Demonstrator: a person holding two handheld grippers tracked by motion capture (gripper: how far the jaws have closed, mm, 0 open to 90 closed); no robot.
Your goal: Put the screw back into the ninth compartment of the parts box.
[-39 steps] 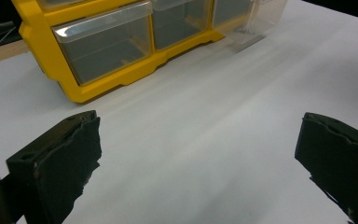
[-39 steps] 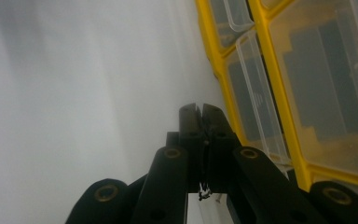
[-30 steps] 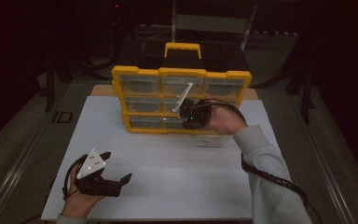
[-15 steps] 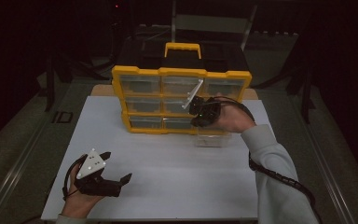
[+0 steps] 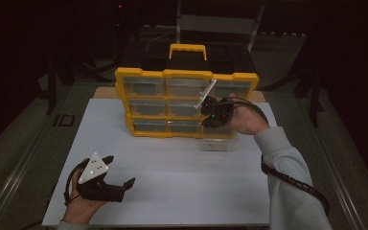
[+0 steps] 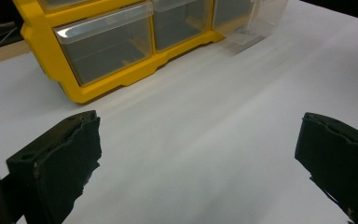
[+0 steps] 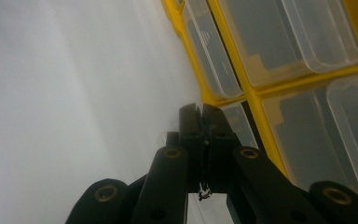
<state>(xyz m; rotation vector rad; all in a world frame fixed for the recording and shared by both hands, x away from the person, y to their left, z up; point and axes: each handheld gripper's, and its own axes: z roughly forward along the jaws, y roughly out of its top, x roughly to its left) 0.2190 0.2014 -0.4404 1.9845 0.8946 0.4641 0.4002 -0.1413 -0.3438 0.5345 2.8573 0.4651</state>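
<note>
Your right gripper (image 5: 210, 112): jaws clenched together, nothing visible between them, held at the yellow organizer (image 5: 146, 76) near the table's (image 5: 182, 191) far edge, above the clear drawer (image 5: 218, 143). Your left gripper (image 5: 117, 178): jaws spread wide, empty, near the front-left corner.

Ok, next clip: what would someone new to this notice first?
The bright yellow drawer cabinet with clear drawers stands upright at the far side of the white table, the one strong colour in a dark room. At its right end the right gripper is raised against the cabinet front, jaws pressed together, above a clear drawer on the table. The left gripper rests near the front left edge, jaws wide apart.
</note>
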